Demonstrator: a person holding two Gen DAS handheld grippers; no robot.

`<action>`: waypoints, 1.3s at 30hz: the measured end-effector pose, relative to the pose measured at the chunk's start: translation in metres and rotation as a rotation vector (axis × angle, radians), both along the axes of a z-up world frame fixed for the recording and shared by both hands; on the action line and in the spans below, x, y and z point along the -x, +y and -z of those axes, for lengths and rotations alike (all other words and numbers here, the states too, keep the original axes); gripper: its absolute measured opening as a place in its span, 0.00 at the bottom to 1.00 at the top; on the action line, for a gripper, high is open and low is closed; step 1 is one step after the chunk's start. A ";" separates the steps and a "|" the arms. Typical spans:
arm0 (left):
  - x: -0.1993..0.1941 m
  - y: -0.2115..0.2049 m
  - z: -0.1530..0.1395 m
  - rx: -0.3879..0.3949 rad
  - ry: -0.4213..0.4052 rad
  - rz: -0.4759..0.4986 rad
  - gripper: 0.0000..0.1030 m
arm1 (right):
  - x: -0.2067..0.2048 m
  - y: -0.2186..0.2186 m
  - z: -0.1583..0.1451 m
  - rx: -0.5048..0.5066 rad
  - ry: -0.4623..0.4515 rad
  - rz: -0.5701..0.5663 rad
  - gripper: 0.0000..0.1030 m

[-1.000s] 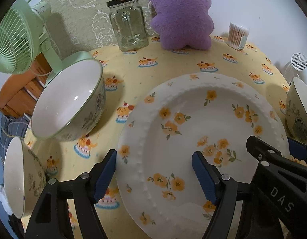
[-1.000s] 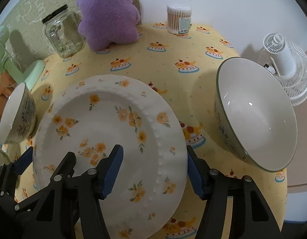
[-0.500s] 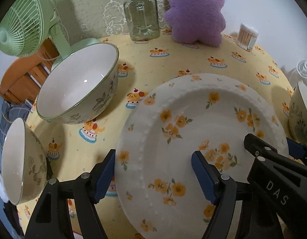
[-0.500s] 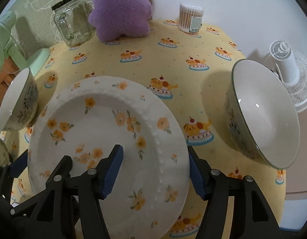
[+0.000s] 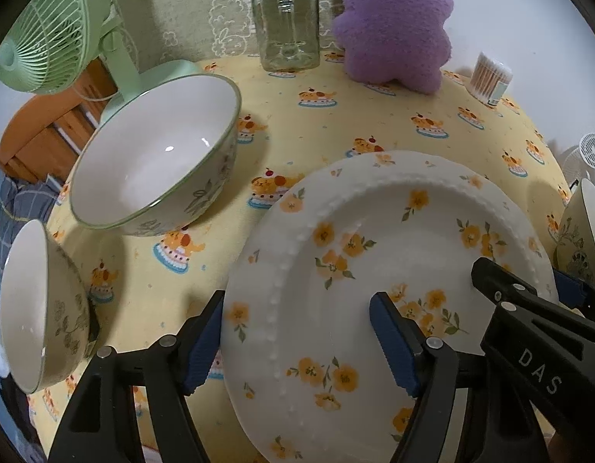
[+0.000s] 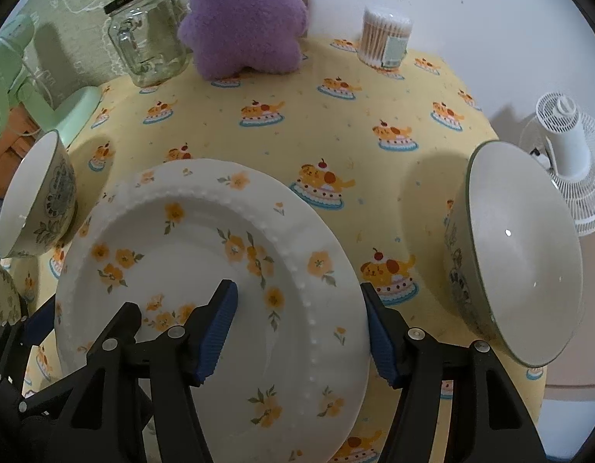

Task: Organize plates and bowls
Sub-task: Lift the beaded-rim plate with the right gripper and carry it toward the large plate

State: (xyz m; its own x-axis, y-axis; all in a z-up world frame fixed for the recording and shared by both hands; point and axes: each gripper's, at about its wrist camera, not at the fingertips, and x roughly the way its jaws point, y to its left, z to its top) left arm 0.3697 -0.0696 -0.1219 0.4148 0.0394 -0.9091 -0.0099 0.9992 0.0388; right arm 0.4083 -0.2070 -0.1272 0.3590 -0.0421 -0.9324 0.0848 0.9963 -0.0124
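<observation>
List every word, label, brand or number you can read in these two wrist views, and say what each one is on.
"DAS": white letters on the black body of the right gripper, seen in the left wrist view.
Glass jar: small print on the black lid, too small to read.
Cotton swab tub: pale label on its side, too blurred to read.
The plate, bowls and tablecloth carry only pictures, no text.

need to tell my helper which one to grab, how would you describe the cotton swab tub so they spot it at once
Go to the far edge of the yellow tablecloth, against the white wall. To the right of the purple plush stands the swab tub: a small clear round tub packed with upright swabs. It is the smallest thing there, and unlike the glass jar it is full.
</observation>
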 end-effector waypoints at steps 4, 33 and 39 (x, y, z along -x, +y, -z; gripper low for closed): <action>0.003 0.000 -0.005 -0.007 0.001 0.004 0.72 | 0.004 0.002 -0.006 0.011 0.003 -0.002 0.64; 0.087 -0.004 -0.095 0.001 -0.123 0.088 0.70 | 0.099 -0.004 -0.102 0.007 -0.085 0.070 0.64; 0.111 -0.011 -0.100 0.018 -0.125 0.120 0.70 | 0.132 -0.008 -0.113 0.018 -0.091 0.107 0.64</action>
